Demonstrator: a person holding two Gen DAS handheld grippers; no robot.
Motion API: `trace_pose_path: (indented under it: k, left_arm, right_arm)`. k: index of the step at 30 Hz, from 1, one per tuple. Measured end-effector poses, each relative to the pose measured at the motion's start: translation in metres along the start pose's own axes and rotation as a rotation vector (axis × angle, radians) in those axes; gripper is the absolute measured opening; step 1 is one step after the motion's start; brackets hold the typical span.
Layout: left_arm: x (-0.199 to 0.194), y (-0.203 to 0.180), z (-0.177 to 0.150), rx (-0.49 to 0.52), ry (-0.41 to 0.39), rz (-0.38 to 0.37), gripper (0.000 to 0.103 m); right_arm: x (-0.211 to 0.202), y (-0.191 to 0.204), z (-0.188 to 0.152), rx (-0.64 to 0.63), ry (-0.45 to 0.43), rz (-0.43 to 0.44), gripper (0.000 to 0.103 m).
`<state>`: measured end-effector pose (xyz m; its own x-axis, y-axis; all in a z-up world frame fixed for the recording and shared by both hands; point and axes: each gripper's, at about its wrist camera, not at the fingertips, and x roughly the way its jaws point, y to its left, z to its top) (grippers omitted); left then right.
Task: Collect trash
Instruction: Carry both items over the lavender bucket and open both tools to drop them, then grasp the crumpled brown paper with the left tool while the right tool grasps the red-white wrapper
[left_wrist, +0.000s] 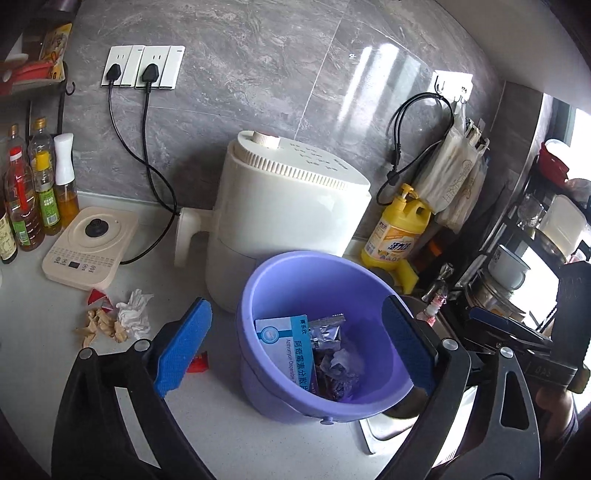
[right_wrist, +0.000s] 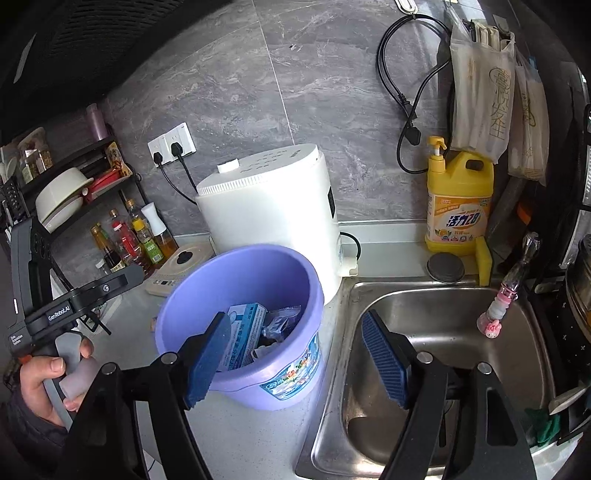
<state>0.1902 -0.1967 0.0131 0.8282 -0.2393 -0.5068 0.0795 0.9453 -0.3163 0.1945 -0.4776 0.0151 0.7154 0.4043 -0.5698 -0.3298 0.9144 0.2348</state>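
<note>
A purple plastic bucket (left_wrist: 295, 284) stands on the counter and holds a blue-and-white medicine box (left_wrist: 286, 343), a foil packet (left_wrist: 327, 328) and crumpled wrappers. My left gripper (left_wrist: 295, 347) is open and empty, hovering over the bucket's mouth. Left of it lie a crumpled white tissue (left_wrist: 133, 312), tan peel scraps (left_wrist: 99, 326), a red-white wrapper (left_wrist: 99, 298) and a red scrap (left_wrist: 197, 365). My right gripper (right_wrist: 295, 363) is open and empty, above the bucket (right_wrist: 207, 288) rim and the sink edge.
A white appliance (left_wrist: 288, 206) stands behind the bucket. A cream induction plate (left_wrist: 88, 247) and oil bottles (left_wrist: 29, 206) are at left. Yellow detergent (right_wrist: 460, 206), a sponge (right_wrist: 484, 260), the steel sink (right_wrist: 443, 306) and a faucet (right_wrist: 517, 280) are at right.
</note>
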Motion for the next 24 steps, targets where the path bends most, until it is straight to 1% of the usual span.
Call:
trace_pose_path:
  k: [2,6,10,15,19,24]
  left_arm:
    - [-0.009,0.012,-0.001,-0.006,-0.003,0.036,0.092]
    - [-0.025,0.037,-0.004,-0.022,-0.003,0.084,0.093]
    - [-0.037,0.065,-0.006,-0.035,0.001,0.134,0.097]
    - [-0.046,0.103,-0.007,-0.049,0.016,0.182,0.097]
    - [-0.049,0.133,-0.01,-0.06,0.034,0.194,0.097]
    - [-0.047,0.17,-0.013,-0.085,0.069,0.188,0.097]
  right_arm:
    - [0.006,0.012,0.002,-0.011,0.003,0.026,0.073]
    - [0.021,0.04,0.004,-0.033,0.02,0.064,0.076]
    - [0.033,0.071,0.005,-0.068,0.027,0.096,0.082]
    - [0.046,0.11,0.006,-0.104,0.032,0.124,0.089]
    - [0.056,0.142,0.007,-0.135,0.032,0.132,0.092]
    - [0.074,0.177,0.005,-0.167,0.051,0.136,0.091]
